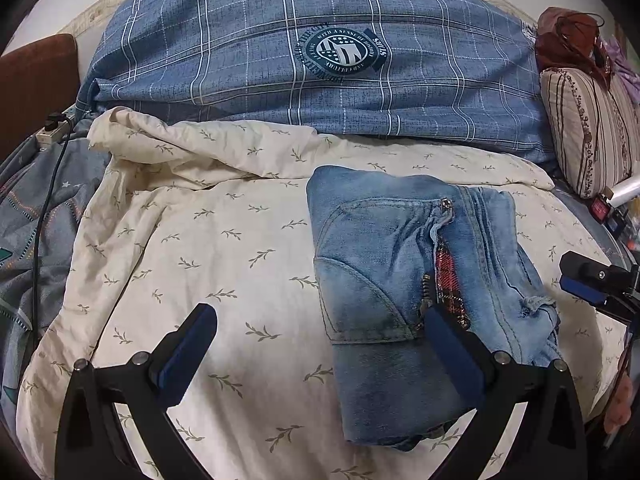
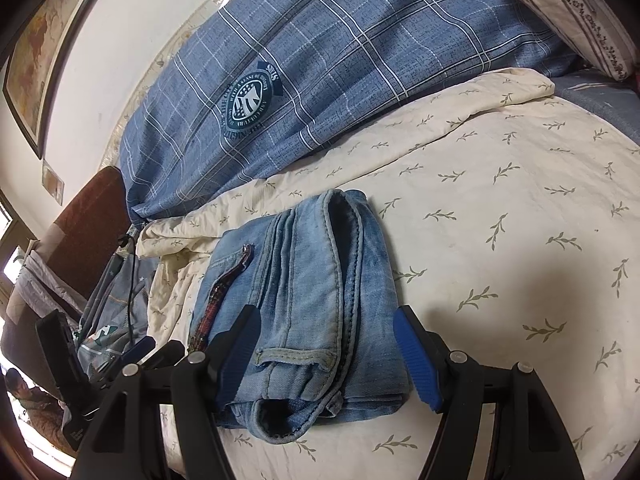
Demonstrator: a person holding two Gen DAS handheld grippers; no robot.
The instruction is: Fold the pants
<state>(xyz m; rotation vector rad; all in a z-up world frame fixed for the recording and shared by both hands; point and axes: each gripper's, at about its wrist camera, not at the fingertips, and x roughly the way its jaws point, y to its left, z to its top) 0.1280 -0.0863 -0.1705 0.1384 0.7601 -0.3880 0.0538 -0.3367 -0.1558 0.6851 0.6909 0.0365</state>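
The faded blue jeans [image 1: 404, 280] lie folded into a compact bundle at centre-right on the cream leaf-print quilt [image 1: 200, 240]; zipper and red plaid lining show; left gripper [image 1: 320, 344] and right gripper [image 2: 328, 344] both stand wide open, gripping nothing.

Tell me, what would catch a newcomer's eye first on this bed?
A folded pair of pale blue jeans lies on the cream leaf-print quilt, with a red tartan lining showing at the open fly. Behind it a blue checked duvet with a round badge is heaped against the wall. Each hand-held gripper, left and right, is open over the jeans.
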